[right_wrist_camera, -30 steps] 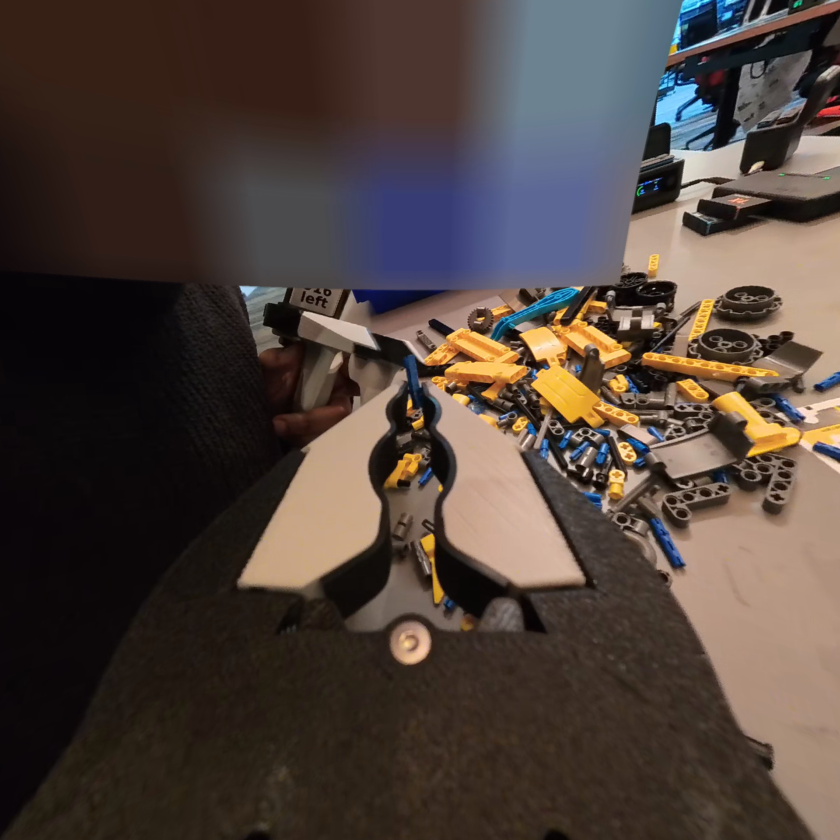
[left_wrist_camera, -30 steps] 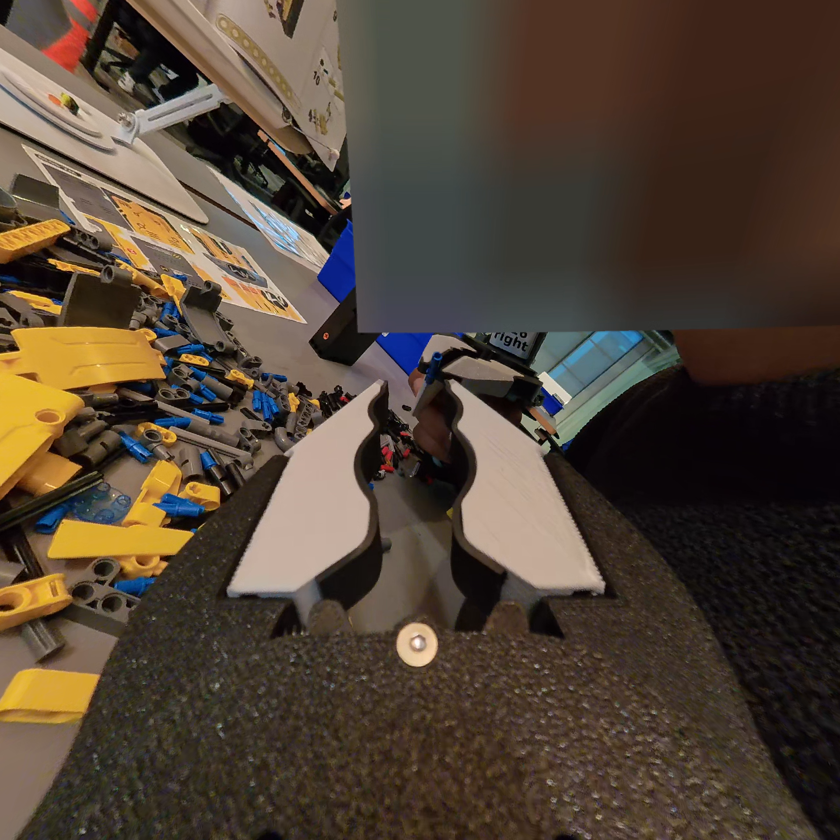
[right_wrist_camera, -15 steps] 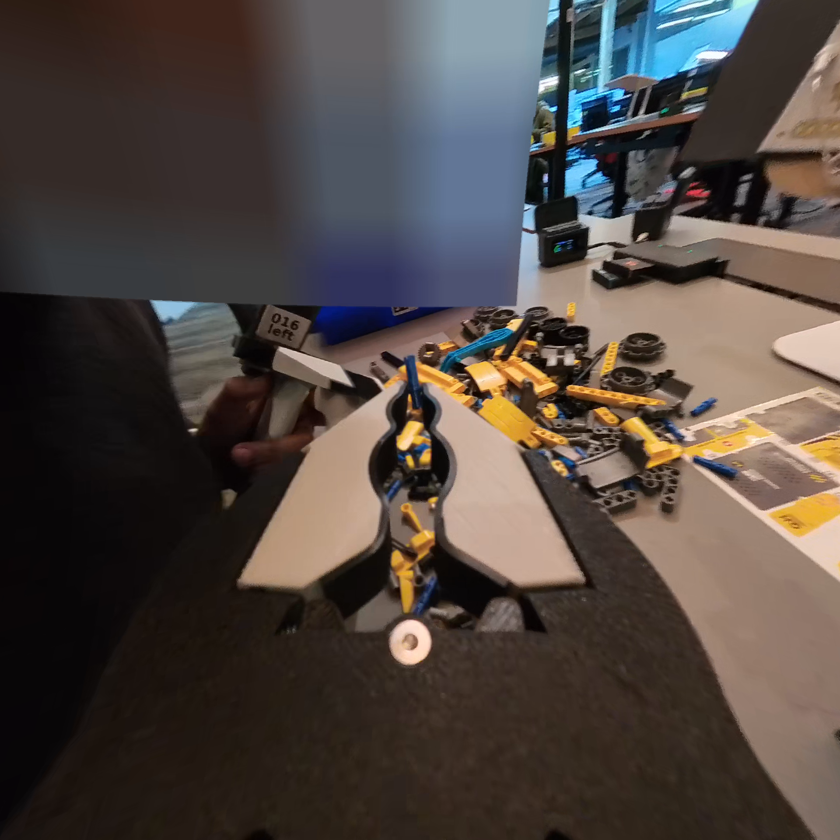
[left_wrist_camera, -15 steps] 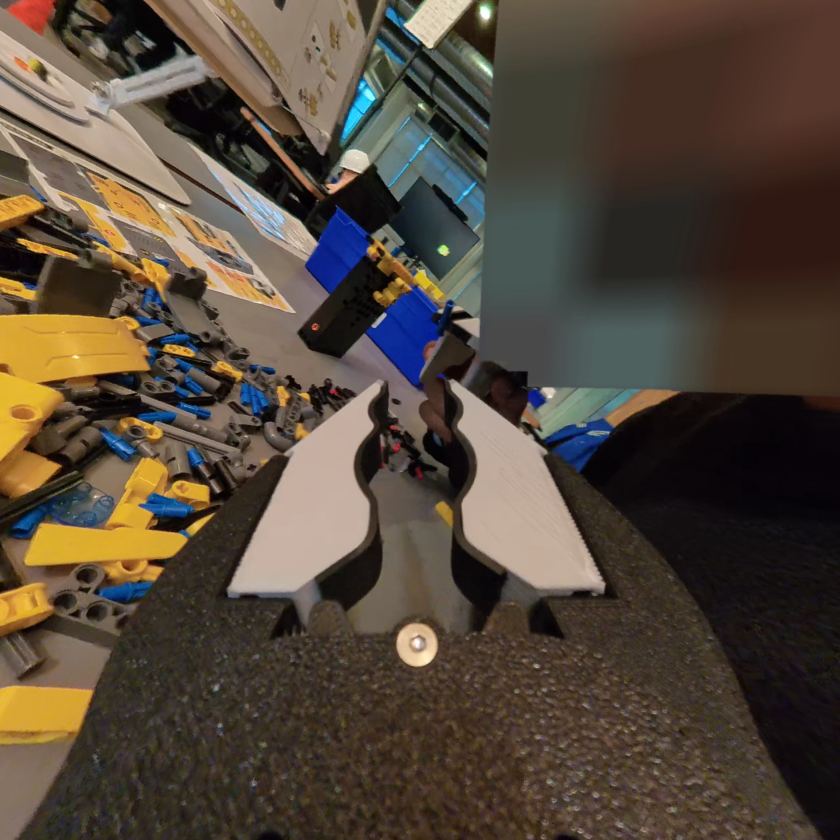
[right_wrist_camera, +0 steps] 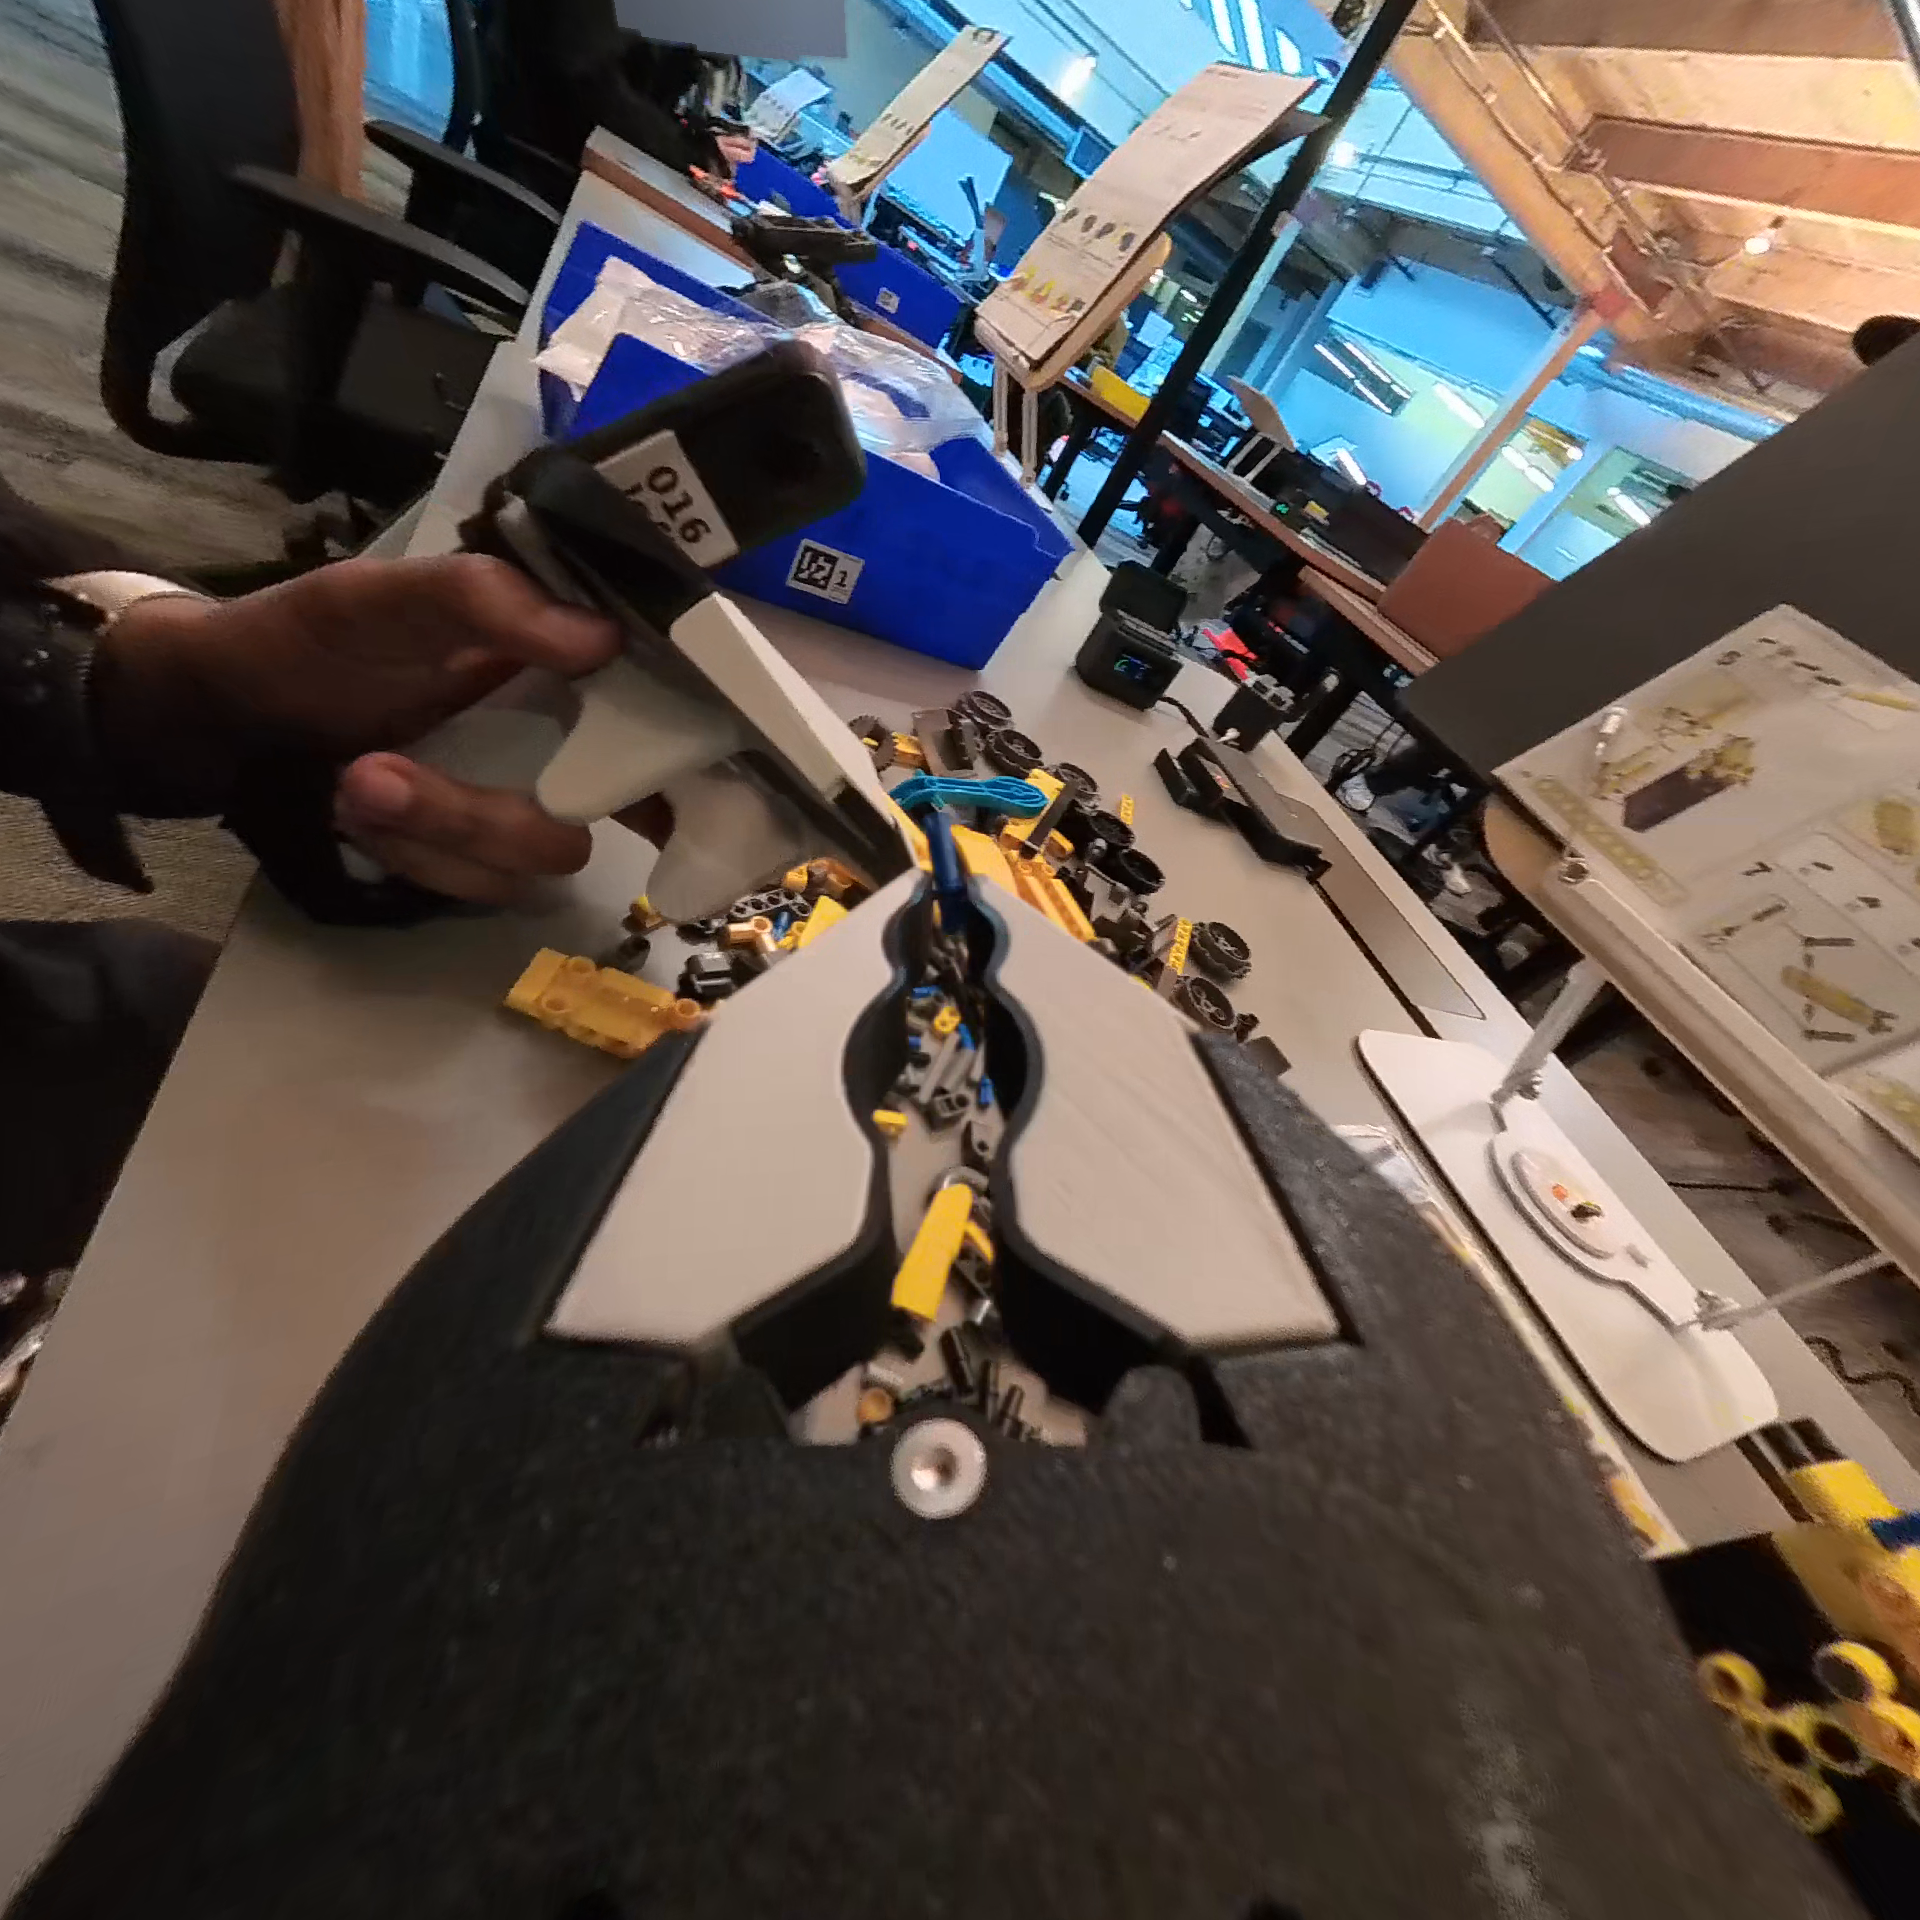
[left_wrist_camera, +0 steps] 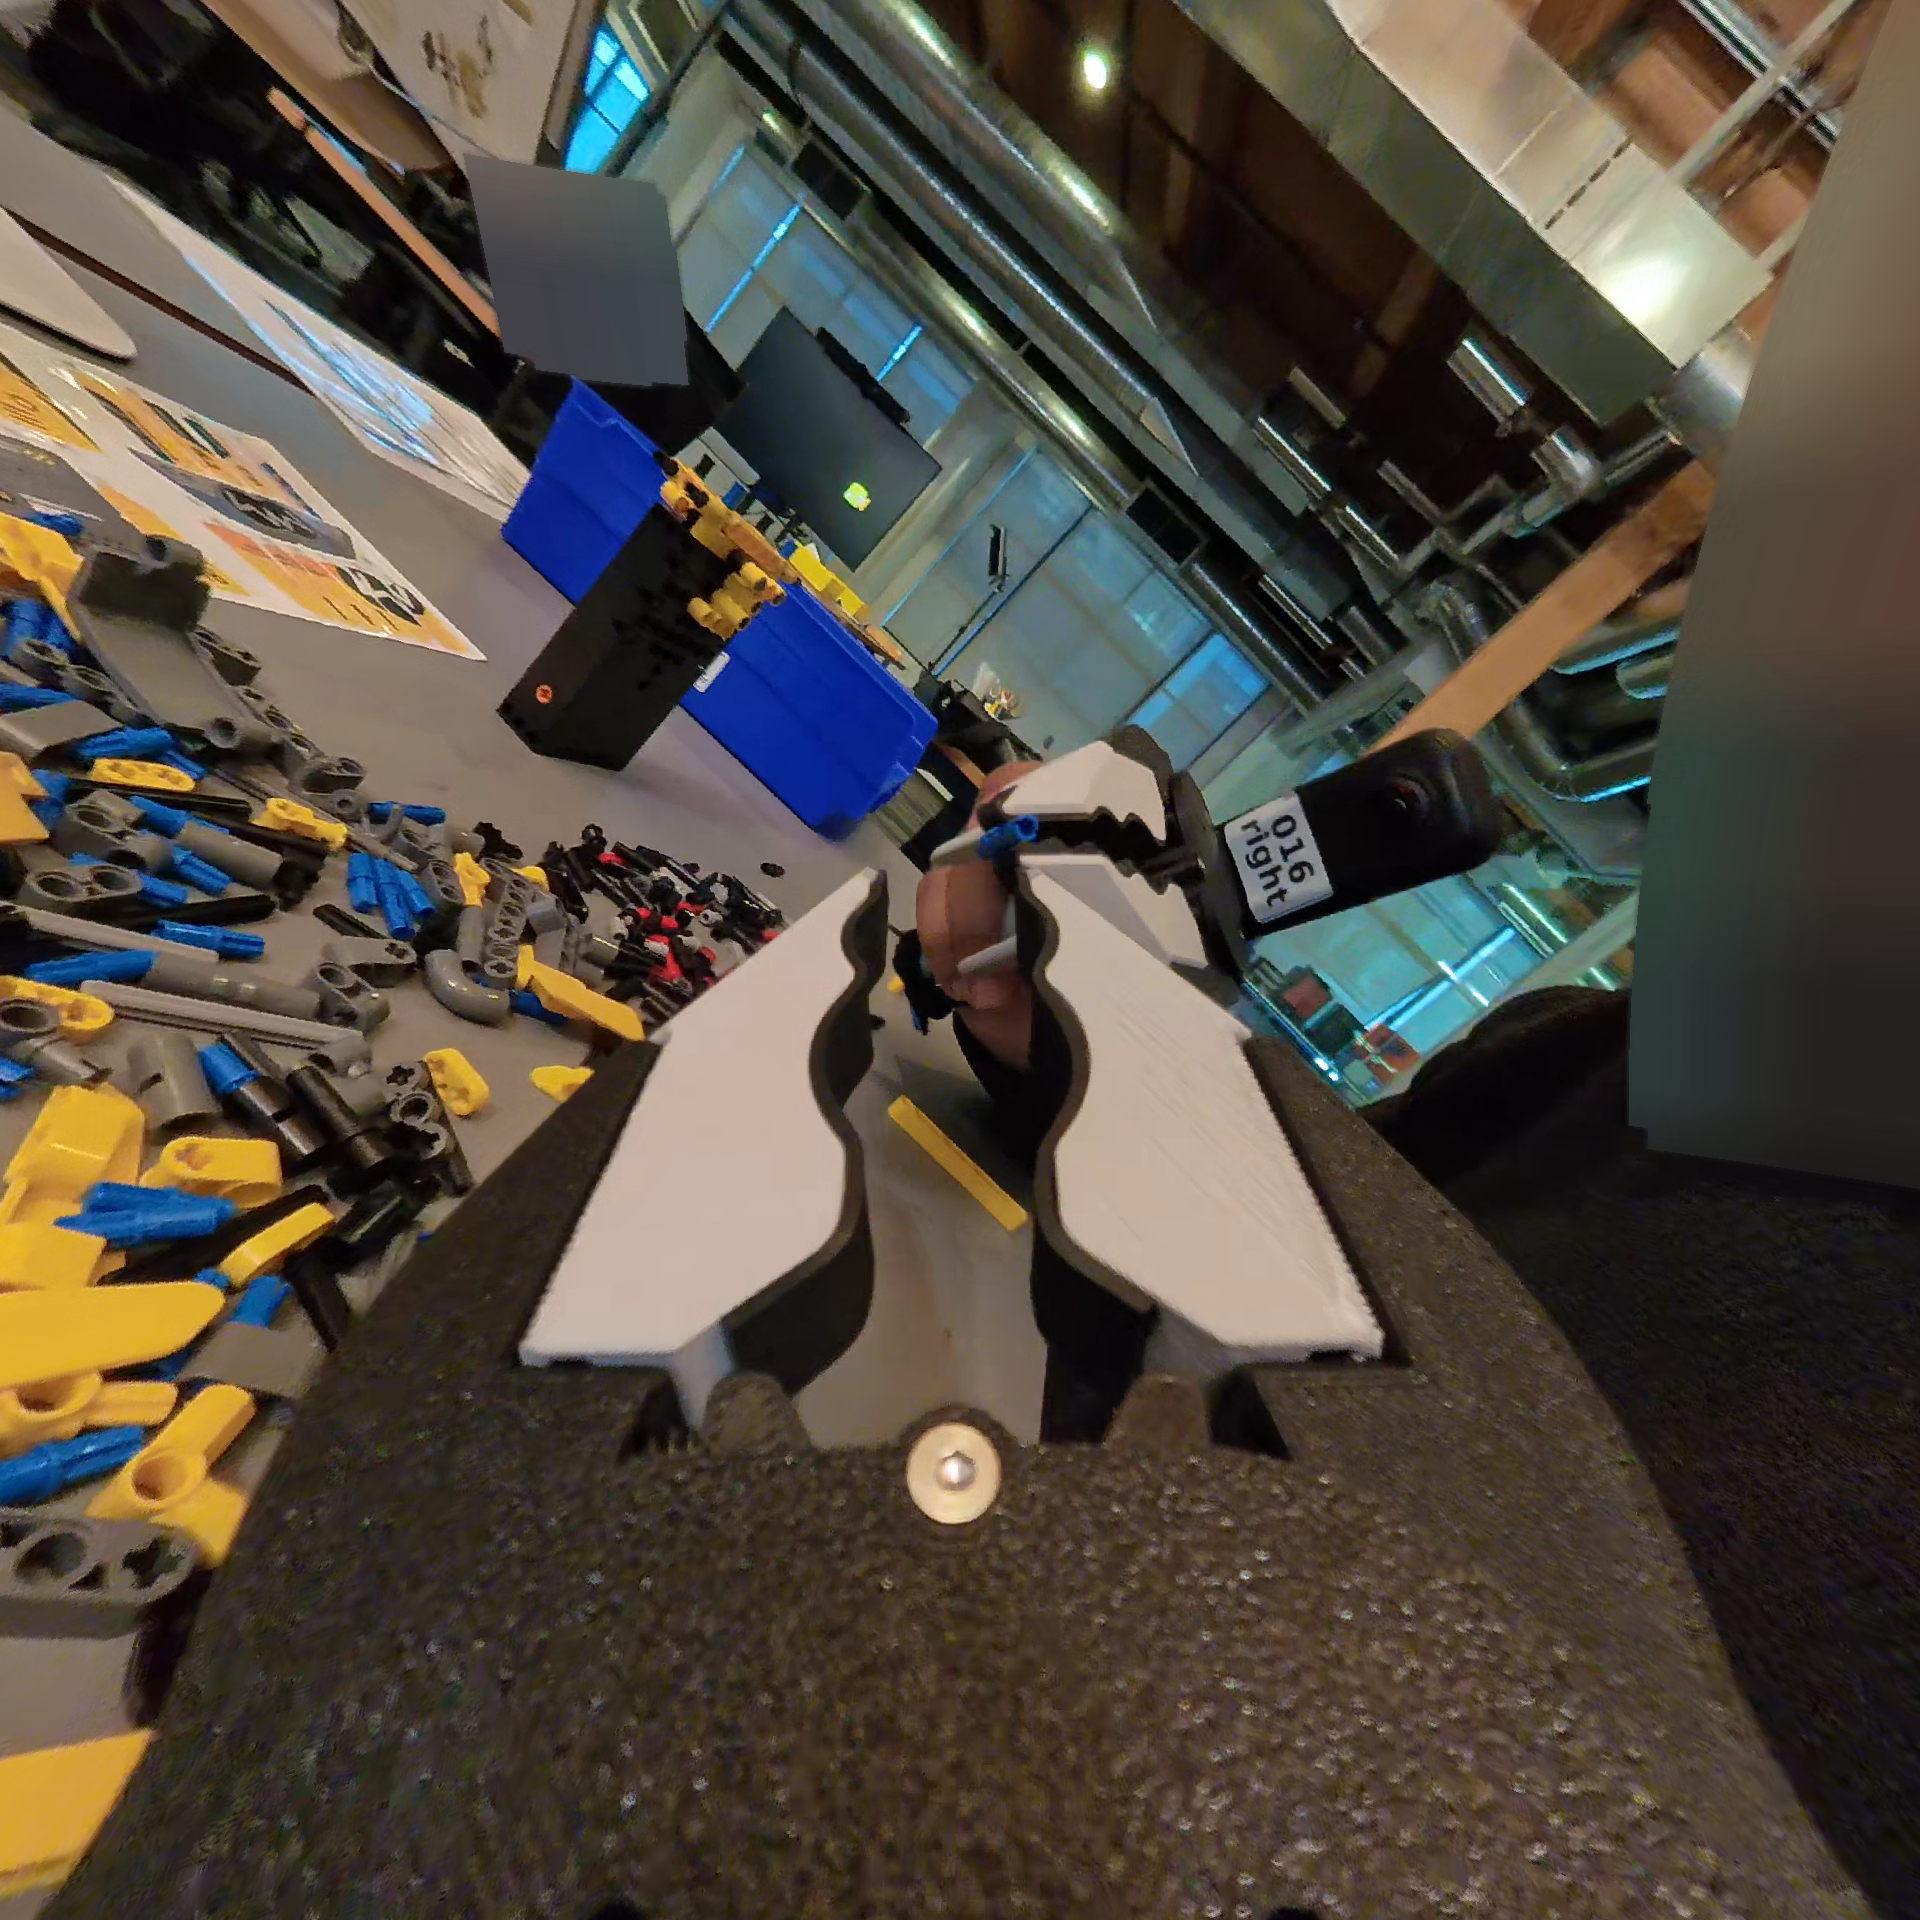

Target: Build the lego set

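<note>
My right gripper [right_wrist_camera: 945, 899] is shut on a small blue pin [right_wrist_camera: 943, 857] that sticks up out of its fingertips. In the left wrist view the right gripper [left_wrist_camera: 992, 847] hangs in the air just beyond my left gripper's tips, held by a hand, with the blue pin [left_wrist_camera: 1006, 833] in it. My left gripper [left_wrist_camera: 951, 894] is open and empty, low over the grey table above a flat yellow piece [left_wrist_camera: 956, 1158]. In the right wrist view the left gripper [right_wrist_camera: 873, 821] sits left of mine, held by a hand, its tips close to the pin.
A big pile of yellow, grey, blue and black building pieces [left_wrist_camera: 312, 987] covers the table [right_wrist_camera: 312, 1091]. A black block model [left_wrist_camera: 613, 665] and a blue bin [left_wrist_camera: 810, 707] stand behind it. Instruction sheets [left_wrist_camera: 260, 520], a white stand base [right_wrist_camera: 1558, 1247] and a small black device [right_wrist_camera: 1127, 644] lie around. The tips of both grippers are at nearly the same place.
Both views have swung upward and sideways as the grippers tilted. The right gripper has kept the blue pin and now sits higher in the left view. The left gripper stays open.
</note>
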Motion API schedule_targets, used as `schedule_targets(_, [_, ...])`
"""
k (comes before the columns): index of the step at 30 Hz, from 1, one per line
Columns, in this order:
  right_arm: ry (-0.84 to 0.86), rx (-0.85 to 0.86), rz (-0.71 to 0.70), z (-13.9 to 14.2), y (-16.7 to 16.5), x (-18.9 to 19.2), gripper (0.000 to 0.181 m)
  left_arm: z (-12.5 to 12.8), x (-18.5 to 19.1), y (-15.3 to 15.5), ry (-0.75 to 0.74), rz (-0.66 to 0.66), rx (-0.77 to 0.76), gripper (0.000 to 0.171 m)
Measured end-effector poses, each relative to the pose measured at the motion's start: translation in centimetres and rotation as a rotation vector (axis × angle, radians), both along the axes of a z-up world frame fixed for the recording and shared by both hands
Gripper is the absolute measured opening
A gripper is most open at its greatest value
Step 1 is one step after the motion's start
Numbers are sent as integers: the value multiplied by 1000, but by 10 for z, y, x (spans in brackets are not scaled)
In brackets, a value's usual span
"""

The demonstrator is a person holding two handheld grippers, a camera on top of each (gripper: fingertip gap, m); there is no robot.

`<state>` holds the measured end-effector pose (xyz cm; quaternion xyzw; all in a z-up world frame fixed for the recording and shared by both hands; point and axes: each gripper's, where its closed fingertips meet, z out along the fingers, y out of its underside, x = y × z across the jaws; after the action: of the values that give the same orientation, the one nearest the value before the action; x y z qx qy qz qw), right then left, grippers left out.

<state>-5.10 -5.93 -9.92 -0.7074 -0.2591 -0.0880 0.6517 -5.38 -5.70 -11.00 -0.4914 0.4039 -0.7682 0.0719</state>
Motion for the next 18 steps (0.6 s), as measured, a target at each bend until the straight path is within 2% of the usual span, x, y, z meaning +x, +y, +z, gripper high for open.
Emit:
schedule_targets(8, [-38, -38, 53, -10, 1, -16, 5, 1, -3, -8, -8, -49, -2, 23])
schedule_targets(10, [-40, -35, 43, -10, 2, -15, 5, 3, -5, -7, -18, -54, -12, 4])
schedule_targets(18, [57, 16, 87, 3, -3, -17, 0, 9, -8, -1, -29, -102, -123, 4])
